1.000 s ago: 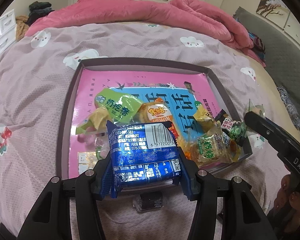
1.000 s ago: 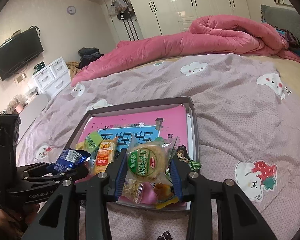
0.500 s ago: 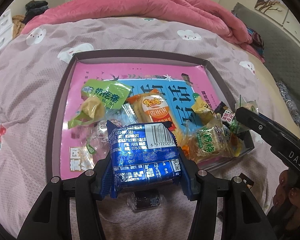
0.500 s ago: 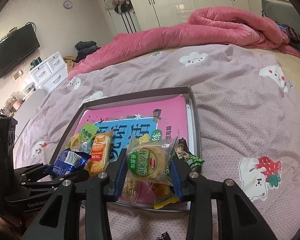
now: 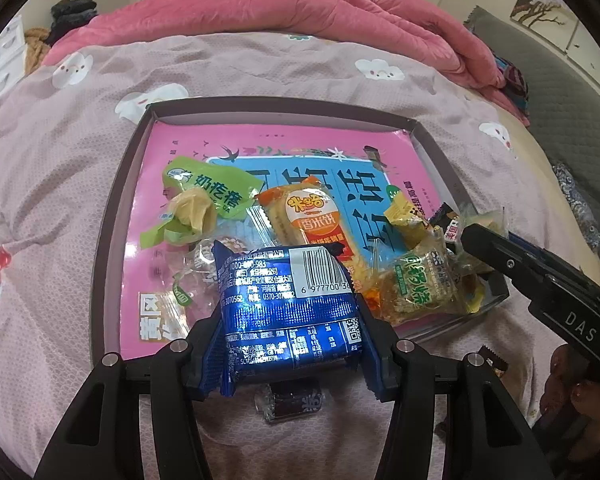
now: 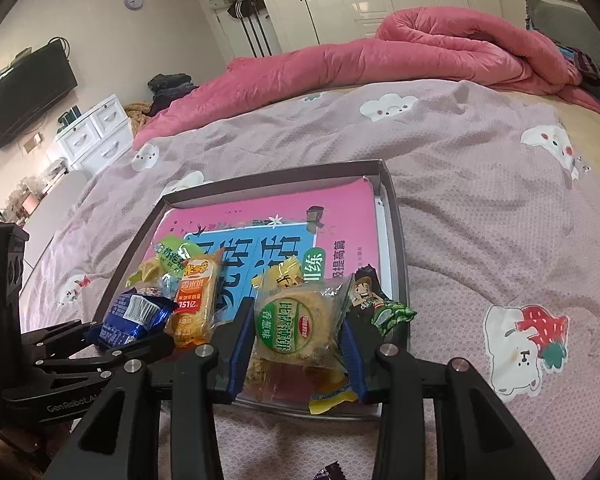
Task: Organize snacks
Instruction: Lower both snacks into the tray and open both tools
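A shallow dark tray (image 5: 112,208) with a pink book cover as its floor lies on the bed; its rim also shows in the right wrist view (image 6: 400,240). My left gripper (image 5: 288,336) is shut on a blue foil snack pack (image 5: 284,300), held over the tray's near edge. My right gripper (image 6: 298,340) is shut on a round cake in a clear wrapper with a green label (image 6: 296,328), over the tray's near right corner. An orange rice cracker pack (image 5: 312,220), a green pack (image 5: 212,192) and several small wrapped snacks lie in the tray.
A dark wrapped candy (image 5: 292,400) lies on the quilt just before the tray. Another small dark wrapper (image 5: 494,360) lies near the person's hand. A pink duvet (image 6: 380,52) is heaped at the bed's far side. White drawers (image 6: 96,136) stand at the left.
Both grippers have moved forward and a little lower, closer over the tray, each still holding its pack. The snacks in the tray have not moved.
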